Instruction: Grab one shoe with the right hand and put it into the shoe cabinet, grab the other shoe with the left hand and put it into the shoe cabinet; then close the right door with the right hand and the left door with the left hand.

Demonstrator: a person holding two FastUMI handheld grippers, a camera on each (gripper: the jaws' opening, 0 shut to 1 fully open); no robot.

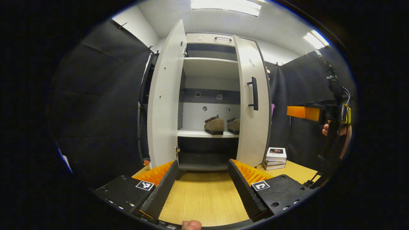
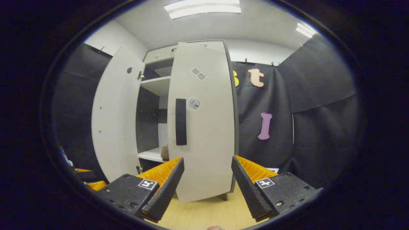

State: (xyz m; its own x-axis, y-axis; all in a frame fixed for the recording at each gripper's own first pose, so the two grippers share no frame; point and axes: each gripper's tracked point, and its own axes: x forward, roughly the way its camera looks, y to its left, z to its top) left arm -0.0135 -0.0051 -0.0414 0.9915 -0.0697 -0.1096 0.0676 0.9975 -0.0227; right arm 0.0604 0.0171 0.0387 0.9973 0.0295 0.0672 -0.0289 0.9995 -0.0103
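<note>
Left gripper view, centre: tall pale-grey shoe cabinet [image 1: 211,67] with dark inner panels, standing on light wood-grain table [image 1: 204,198]. Left door [image 1: 164,105] swung wide open, plain inner face showing at centre left; right door [image 1: 254,108] partly closed, bearing black vertical bar handle [image 1: 254,93]. On white middle shelf [image 1: 207,134], two brown, soft-looking slip-on shoes with dark soles, side by side: first shoe [image 1: 214,125] fully visible at frame centre, second shoe [image 1: 234,125] just right of it, partly hidden behind right door edge. Small stack of books [image 1: 275,158] at lower right, on table just beside cabinet.

Left tool [image 1: 202,188] at bottom of frame, fingers spread wide, nothing between them, pointing toward open cabinet. Right tool [image 1: 303,112] at right edge, held by a hand [image 1: 338,131], well apart from right door; opening not discernible in that view.

Right gripper view: right door [image 2: 204,121] across centre, handle [image 2: 181,121] facing camera; sliver of one shoe [image 2: 165,152] on shelf through gap, lower centre left. Right tool [image 2: 207,188] at bottom, fingers wide apart and empty, close before door's lower part.
</note>
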